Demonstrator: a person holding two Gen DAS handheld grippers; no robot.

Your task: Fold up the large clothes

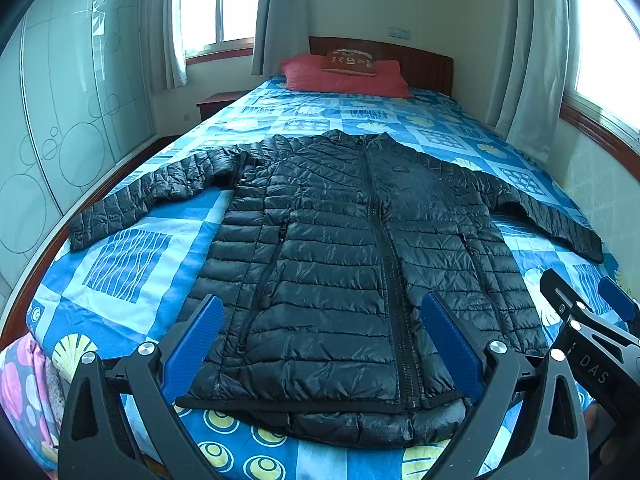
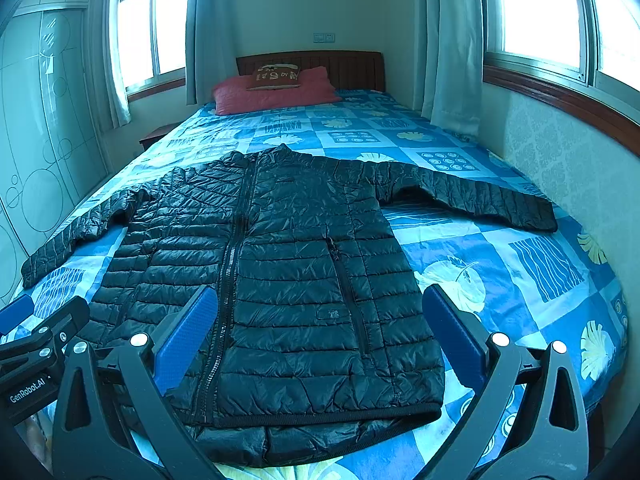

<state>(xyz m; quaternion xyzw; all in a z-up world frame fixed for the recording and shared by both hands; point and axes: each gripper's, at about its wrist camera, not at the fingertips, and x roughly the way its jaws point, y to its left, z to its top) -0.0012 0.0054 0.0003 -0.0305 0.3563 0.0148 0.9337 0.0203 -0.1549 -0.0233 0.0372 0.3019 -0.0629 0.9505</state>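
A black quilted puffer jacket (image 1: pixel 340 264) lies flat, front up and zipped, on the blue patterned bed (image 1: pixel 128 264), both sleeves spread out to the sides. Its hem faces me at the foot of the bed. My left gripper (image 1: pixel 320 320) hovers open above the hem, blue pads wide apart, nothing between them. In the right wrist view the same jacket (image 2: pixel 288 280) lies under my right gripper (image 2: pixel 320 316), which is also open and empty. Each gripper shows at the edge of the other's view: the right gripper (image 1: pixel 596 304), the left gripper (image 2: pixel 44 320).
A red pillow (image 1: pixel 344 78) and a small brown cushion (image 1: pixel 348 62) rest against the wooden headboard (image 1: pixel 420 64). A glass wardrobe (image 1: pixel 60 120) runs along the left side, a nightstand (image 1: pixel 216 104) stands beside the bed, and curtained windows (image 2: pixel 540 12) line the right wall.
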